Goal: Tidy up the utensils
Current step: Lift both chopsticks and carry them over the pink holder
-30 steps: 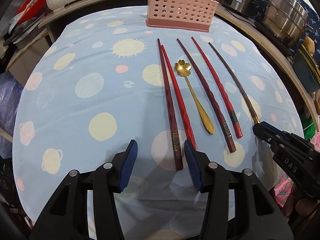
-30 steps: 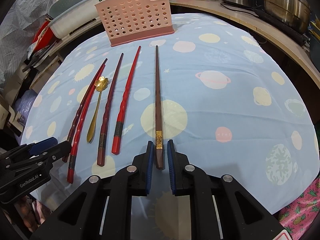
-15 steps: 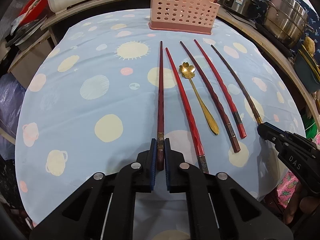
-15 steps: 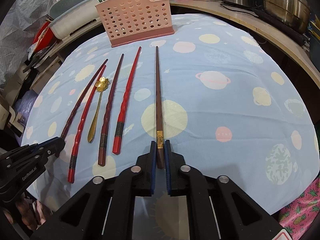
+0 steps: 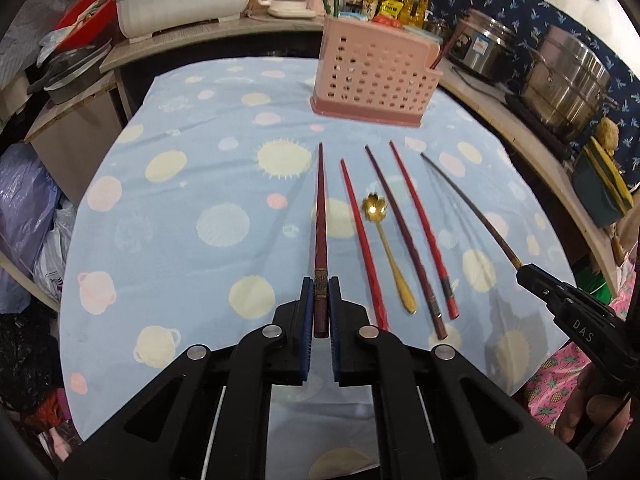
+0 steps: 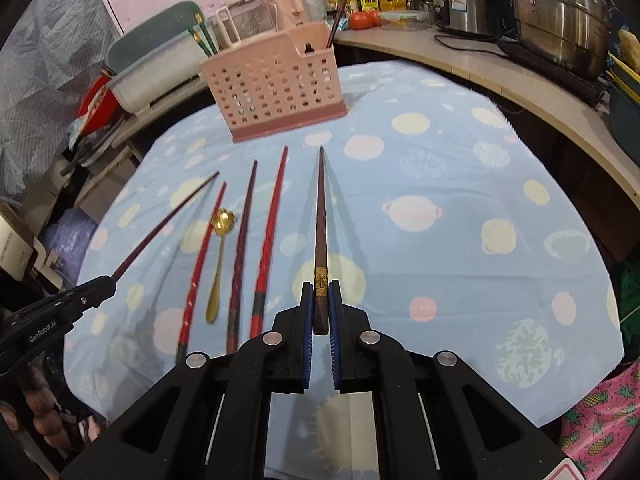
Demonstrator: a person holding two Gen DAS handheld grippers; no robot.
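A dark brown chopstick [image 5: 320, 240] is clamped at its thick end between the closed jaws of the left gripper [image 5: 319, 300], in the lower centre of the left wrist view, and its long axis runs up the frame, the thin tip pointing toward the pink perforated utensil basket [image 5: 376, 76] at the upper centre. A matching dark chopstick [image 6: 320, 224] is pinched the same way by the right gripper [image 6: 320, 304], at the gold band near its thick end, with its tip aimed up the frame just right of the basket. Both sticks appear raised off the blue planet-print tablecloth [image 5: 180, 220]. Still lying on the cloth, roughly parallel and pointing toward the basket, are two red chopsticks [image 5: 362, 240], one dark reddish chopstick [image 5: 404, 240] and a gold flower-bowl spoon [image 5: 386, 248]. At least one stick already stands in the basket's far compartment. The task is judged to be at an early stage: two pieces lifted, none of the row yet placed, four left on the cloth.
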